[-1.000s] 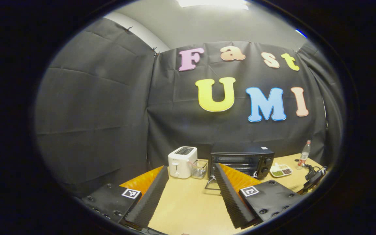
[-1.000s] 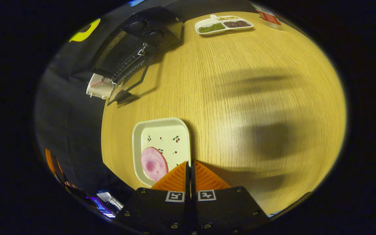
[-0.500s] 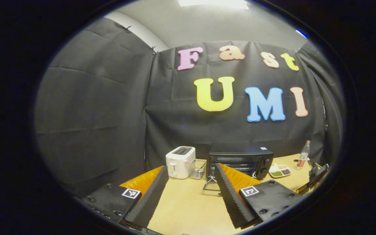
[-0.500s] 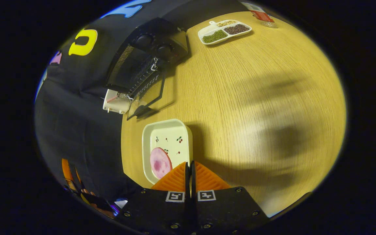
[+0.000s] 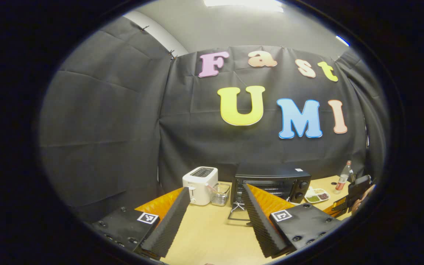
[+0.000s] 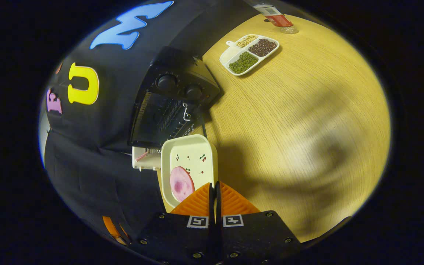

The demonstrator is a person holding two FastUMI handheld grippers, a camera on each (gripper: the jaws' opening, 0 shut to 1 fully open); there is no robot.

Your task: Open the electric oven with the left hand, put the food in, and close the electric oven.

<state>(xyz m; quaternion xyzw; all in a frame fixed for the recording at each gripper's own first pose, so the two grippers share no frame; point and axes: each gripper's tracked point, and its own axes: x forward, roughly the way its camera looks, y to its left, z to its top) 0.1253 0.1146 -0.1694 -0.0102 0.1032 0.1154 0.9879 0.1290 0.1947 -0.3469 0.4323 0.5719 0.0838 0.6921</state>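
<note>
Count: 1 oven (image 5: pixel 271 181), door down. 1 toaster (image 5: pixel 200 180). 1 small clear basket (image 5: pixel 221 194) between toaster and oven. 1 divided dish (image 6: pixel 249 54) with 3 compartments, each holding a different sort of beans or grains. 1 bottle (image 5: pixel 342 177). 1 square plate (image 6: pixel 190 162), with 1 round slice of ham (image 6: pixel 181 183) on it. 2 knobs on the oven's front panel. 1 counter (image 6: pixel 293 121) under all of it. 2 tools: left tool (image 5: pixel 212 206), right tool (image 6: pixel 214 193).
</note>
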